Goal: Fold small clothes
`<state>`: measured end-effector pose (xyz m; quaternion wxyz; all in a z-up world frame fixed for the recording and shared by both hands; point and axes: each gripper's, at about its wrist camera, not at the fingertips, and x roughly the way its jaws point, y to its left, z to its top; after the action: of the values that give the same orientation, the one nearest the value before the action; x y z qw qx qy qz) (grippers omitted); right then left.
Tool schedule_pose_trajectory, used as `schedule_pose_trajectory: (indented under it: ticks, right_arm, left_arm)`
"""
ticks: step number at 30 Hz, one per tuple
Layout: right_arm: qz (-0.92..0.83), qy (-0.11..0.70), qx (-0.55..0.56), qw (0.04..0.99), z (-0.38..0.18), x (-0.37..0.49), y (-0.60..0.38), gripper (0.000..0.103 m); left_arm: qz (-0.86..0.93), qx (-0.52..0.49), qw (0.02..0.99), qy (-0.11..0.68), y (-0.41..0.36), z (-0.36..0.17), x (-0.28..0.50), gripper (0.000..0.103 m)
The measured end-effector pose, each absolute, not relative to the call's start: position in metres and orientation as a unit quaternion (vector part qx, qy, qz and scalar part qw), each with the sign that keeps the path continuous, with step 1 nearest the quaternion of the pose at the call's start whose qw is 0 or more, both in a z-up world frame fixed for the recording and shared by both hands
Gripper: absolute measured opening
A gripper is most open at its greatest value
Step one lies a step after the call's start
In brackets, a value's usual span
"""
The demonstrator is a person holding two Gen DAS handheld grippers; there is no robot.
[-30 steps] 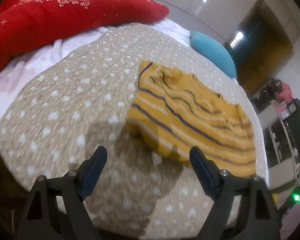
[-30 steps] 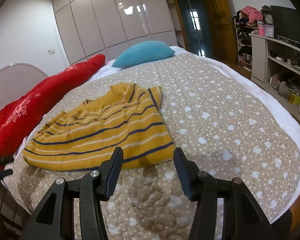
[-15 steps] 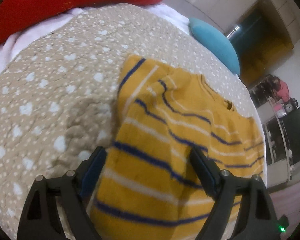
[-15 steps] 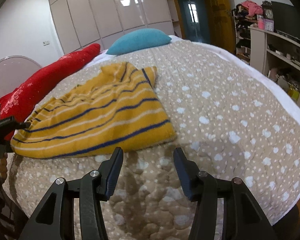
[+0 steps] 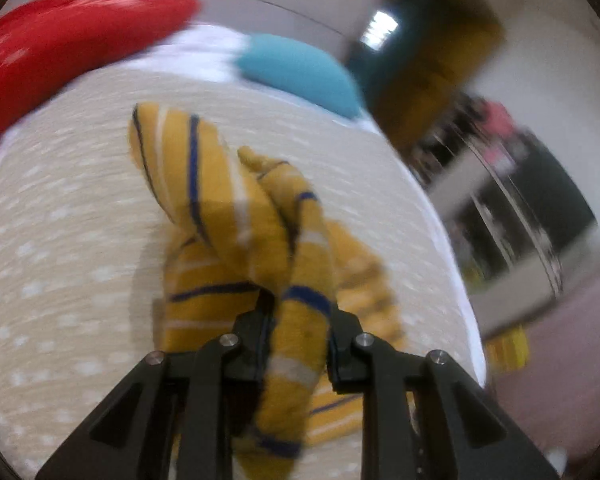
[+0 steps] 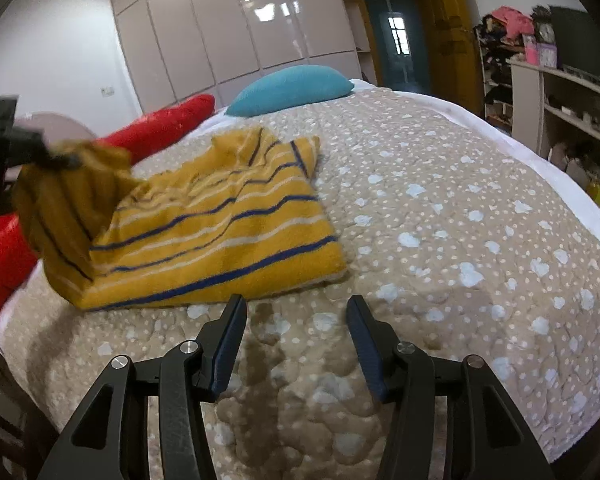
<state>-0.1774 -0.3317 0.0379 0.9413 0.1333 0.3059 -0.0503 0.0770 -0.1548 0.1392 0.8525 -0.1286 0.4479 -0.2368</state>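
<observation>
A small yellow sweater [image 6: 220,232] with blue and white stripes lies on the beige dotted bed cover [image 6: 440,220]. Its left edge is lifted off the cover by my left gripper [image 6: 56,156]. In the blurred left wrist view, the sweater [image 5: 228,208] bunches into a twisted fold between the jaws of my left gripper [image 5: 300,312], which are closing and pinch the cloth. My right gripper [image 6: 296,308] stands open over the bare cover, just in front of the sweater's near hem, with nothing between its fingers.
A blue pillow [image 6: 292,88] and a long red pillow [image 6: 160,124] lie at the far side of the bed. Open shelves [image 6: 560,100] with clutter stand to the right. Wardrobe doors [image 6: 240,32] line the back wall.
My left gripper moved onto the sweater's edge, closed on the cloth and lifted it, bunching that side. The right gripper only dipped slightly toward the cover.
</observation>
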Motion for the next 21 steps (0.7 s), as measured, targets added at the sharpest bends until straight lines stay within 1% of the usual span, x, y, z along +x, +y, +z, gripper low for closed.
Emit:
schedule_pose_trajectory:
  ticks: [4, 6, 7, 9, 11, 12, 14, 16, 19, 21]
  right_arm:
    - [-0.076, 0.278, 0.177, 0.941, 0.05, -0.191, -0.359, 0.057]
    - [-0.086, 0.278, 0.189, 0.938, 0.049, -0.194, -0.369, 0.057]
    - [-0.092, 0.283, 0.196, 0.935, 0.047, -0.196, -0.374, 0.057]
    - [-0.095, 0.288, 0.207, 0.93, 0.044, -0.199, -0.38, 0.057]
    - [-0.1, 0.288, 0.208, 0.929, 0.044, -0.202, -0.383, 0.057]
    - [-0.103, 0.287, 0.206, 0.93, 0.045, -0.202, -0.383, 0.057]
    - [-0.103, 0.287, 0.207, 0.93, 0.047, -0.201, -0.385, 0.057]
    - [-0.097, 0.282, 0.212, 0.931, 0.054, -0.199, -0.386, 0.057]
    - [-0.076, 0.27, 0.224, 0.933, 0.068, -0.196, -0.388, 0.057]
    - [-0.045, 0.261, 0.237, 0.935, 0.083, -0.189, -0.387, 0.057]
  left_arm:
    - [-0.28, -0.056, 0.836, 0.469, -0.245, 0.118, 0.075, 0.022]
    - [-0.288, -0.025, 0.822, 0.491, -0.273, 0.096, 0.076, 0.027]
    - [-0.285, -0.021, 0.814, 0.506, -0.281, 0.084, 0.076, 0.032]
    - [-0.287, -0.041, 0.811, 0.507, -0.278, 0.078, 0.074, 0.039]
    - [-0.315, -0.077, 0.802, 0.501, -0.266, 0.085, 0.067, 0.058]
    - [-0.325, -0.094, 0.799, 0.497, -0.254, 0.091, 0.063, 0.061]
    - [-0.328, -0.112, 0.807, 0.478, -0.234, 0.106, 0.051, 0.074]
    - [-0.32, -0.105, 0.826, 0.451, -0.214, 0.117, 0.033, 0.081]
    - [-0.284, -0.074, 0.855, 0.428, -0.182, 0.121, 0.012, 0.081]
    - [-0.263, -0.063, 0.863, 0.427, -0.165, 0.117, 0.001, 0.082]
